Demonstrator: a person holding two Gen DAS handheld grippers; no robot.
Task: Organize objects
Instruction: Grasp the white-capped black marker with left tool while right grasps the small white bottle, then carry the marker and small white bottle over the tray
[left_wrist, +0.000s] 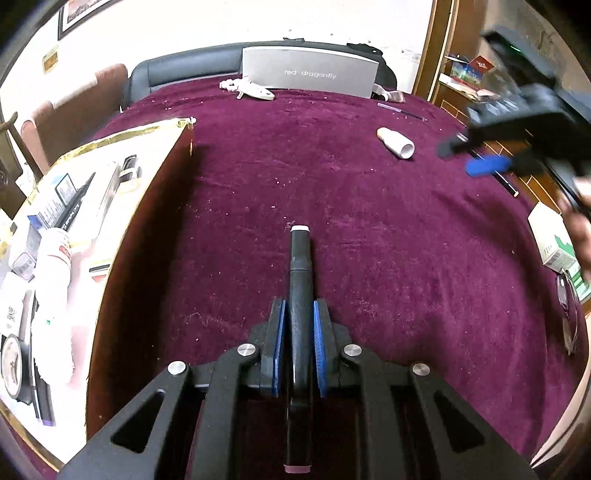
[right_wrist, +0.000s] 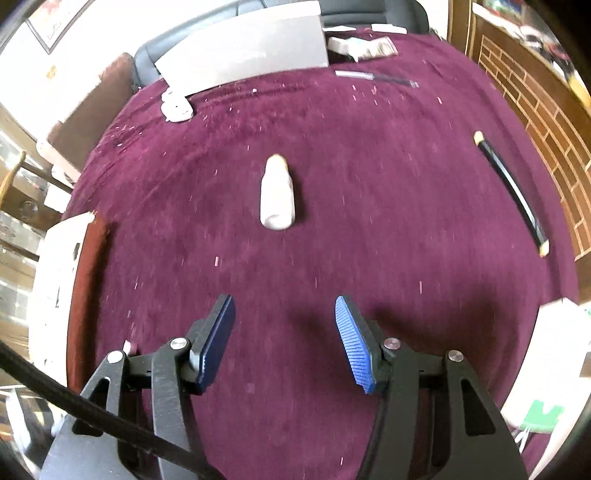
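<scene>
— Left gripper (left_wrist: 299, 343)?
— Clamping a black marker (left_wrist: 301, 280) between the blue pads (left_wrist: 320, 343), squeezed nearly together. Pointing the marker's white-capped end forward over the maroon cloth (left_wrist: 369, 221); pinkish rear end poking back under the body.
— Right gripper (right_wrist: 284, 339)?
— Hanging over the cloth with fingers spread wide, gripping nothing. Showing up blurred at the right edge in the left wrist view.
— Lying ahead of it?
— A small white bottle (right_wrist: 277, 195) with a tan tip, flat on the cloth, well apart from the fingers. Farther right, a long black pen (right_wrist: 513, 192) near the cloth's edge.
— And the box?
— Sitting at the left: a gold-trimmed box (left_wrist: 162, 127), already containing a marker, a white tube and small packets. Standing at the far side, a grey "red dragonfly" box (left_wrist: 310, 72).
</scene>
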